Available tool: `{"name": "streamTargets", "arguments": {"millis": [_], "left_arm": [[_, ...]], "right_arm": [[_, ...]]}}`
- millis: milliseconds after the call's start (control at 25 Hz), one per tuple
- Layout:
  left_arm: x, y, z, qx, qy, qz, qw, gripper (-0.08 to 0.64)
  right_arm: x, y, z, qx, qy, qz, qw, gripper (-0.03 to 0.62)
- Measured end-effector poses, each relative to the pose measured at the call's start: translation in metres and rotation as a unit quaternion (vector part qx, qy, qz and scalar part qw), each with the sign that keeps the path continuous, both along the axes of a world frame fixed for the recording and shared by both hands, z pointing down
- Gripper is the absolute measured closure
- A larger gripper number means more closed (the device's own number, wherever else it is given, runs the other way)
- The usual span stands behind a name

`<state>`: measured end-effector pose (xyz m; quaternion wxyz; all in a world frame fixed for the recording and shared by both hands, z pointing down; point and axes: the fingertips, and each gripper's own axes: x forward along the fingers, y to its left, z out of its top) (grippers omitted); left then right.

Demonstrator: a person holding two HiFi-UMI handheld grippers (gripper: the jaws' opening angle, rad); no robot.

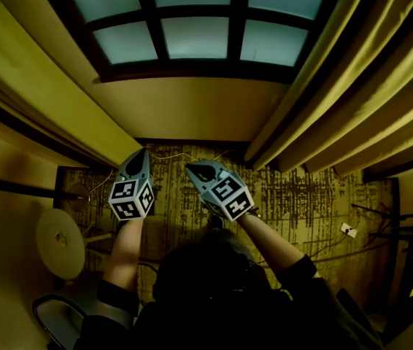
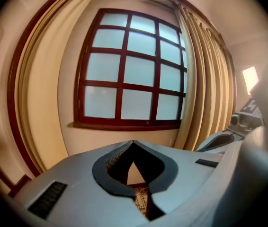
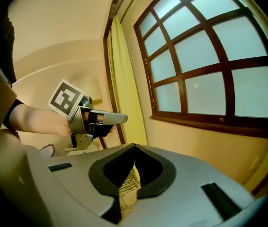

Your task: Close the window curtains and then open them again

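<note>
Clenched shut on nothing, left gripper [image 1: 139, 154] and right gripper [image 1: 192, 168] alike, facing soft, likely light curtains [image 1: 352, 100] — probably best pinched at an inner-edge fold and drawn sideways.

Two curtains (left curtain [image 1: 39, 79], right curtain [image 1: 352, 86]), one window [image 1: 195, 35], two grippers (left gripper [image 1: 139, 152], right gripper [image 1: 190, 168]) and one patterned rug [image 1: 301, 195] are shown.

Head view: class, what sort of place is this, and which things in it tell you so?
Most likely a room in a home: a dark-framed window with many panes, long yellow curtains drawn back at both sides, and a patterned rug below it.
</note>
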<state>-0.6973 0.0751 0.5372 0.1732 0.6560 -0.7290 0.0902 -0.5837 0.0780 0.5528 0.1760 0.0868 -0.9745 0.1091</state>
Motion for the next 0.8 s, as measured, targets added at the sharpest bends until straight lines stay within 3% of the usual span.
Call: {"name": "streamTargets", "arguments": {"millis": [280, 560, 800], "left_arm": [[-0.072, 0.005, -0.027, 0.021, -0.007, -0.073, 0.9971, 0.558], [-0.182, 0.031, -0.065, 0.046, -0.021, -0.144, 0.9882, 0.558], [-0.28, 0.048, -0.104, 0.073, -0.043, -0.182, 0.9796, 0.422]], "right_arm": [[-0.074, 0.002, -0.018, 0.023, -0.004, -0.082, 0.996, 0.589], [-0.176, 0.012, -0.057, 0.057, -0.026, -0.127, 0.99, 0.589], [-0.259, 0.02, -0.078, 0.058, -0.036, -0.141, 0.988, 0.589]]}}
